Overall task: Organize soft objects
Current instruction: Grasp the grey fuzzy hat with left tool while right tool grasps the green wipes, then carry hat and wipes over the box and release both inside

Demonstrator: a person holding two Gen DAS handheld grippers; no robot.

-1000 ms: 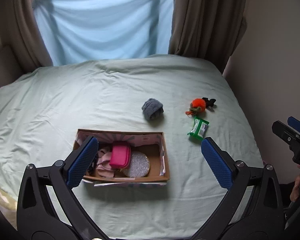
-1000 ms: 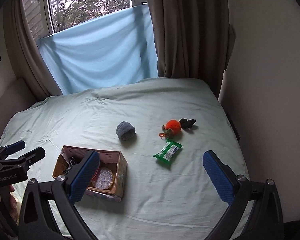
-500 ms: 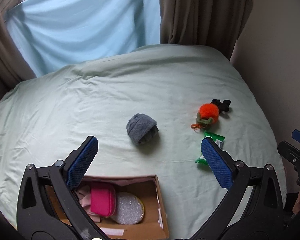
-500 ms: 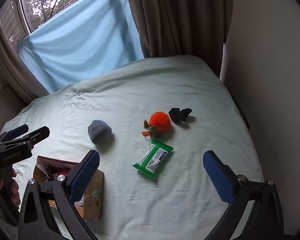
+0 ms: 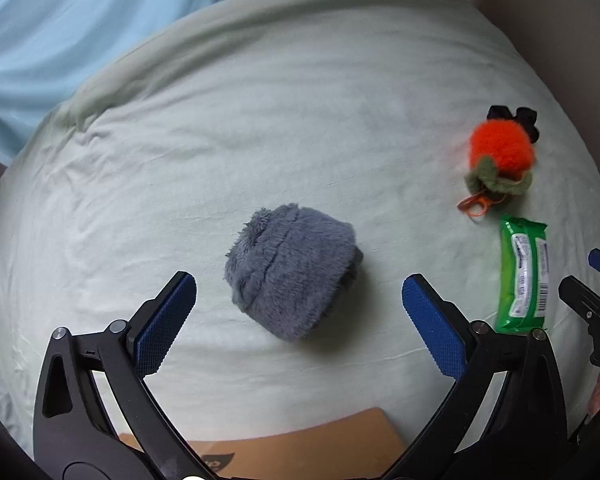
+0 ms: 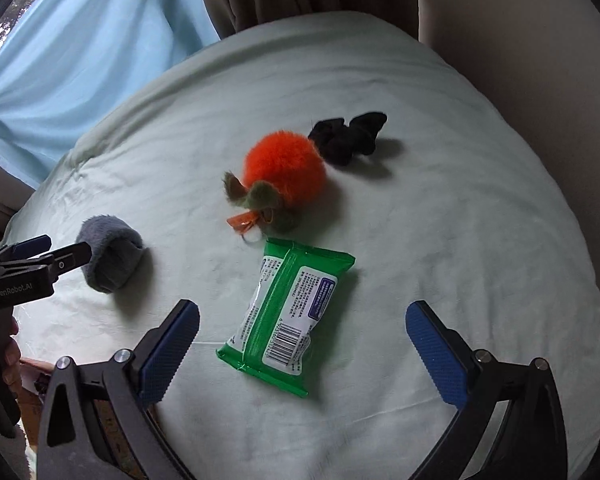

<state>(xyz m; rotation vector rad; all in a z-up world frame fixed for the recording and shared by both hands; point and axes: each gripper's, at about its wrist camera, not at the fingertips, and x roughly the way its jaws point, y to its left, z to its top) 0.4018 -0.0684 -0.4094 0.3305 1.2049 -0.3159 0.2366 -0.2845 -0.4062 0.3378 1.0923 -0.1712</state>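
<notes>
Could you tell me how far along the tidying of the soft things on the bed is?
Nothing looks packed in these views: only a cardboard box edge shows. In hand: nothing. The left gripper is open over the fluffy grey rolled cloth; the right gripper is open above the green wipes packet. Left on the pale green bedsheet: those, the orange pompom toy and the black fabric piece.
</notes>
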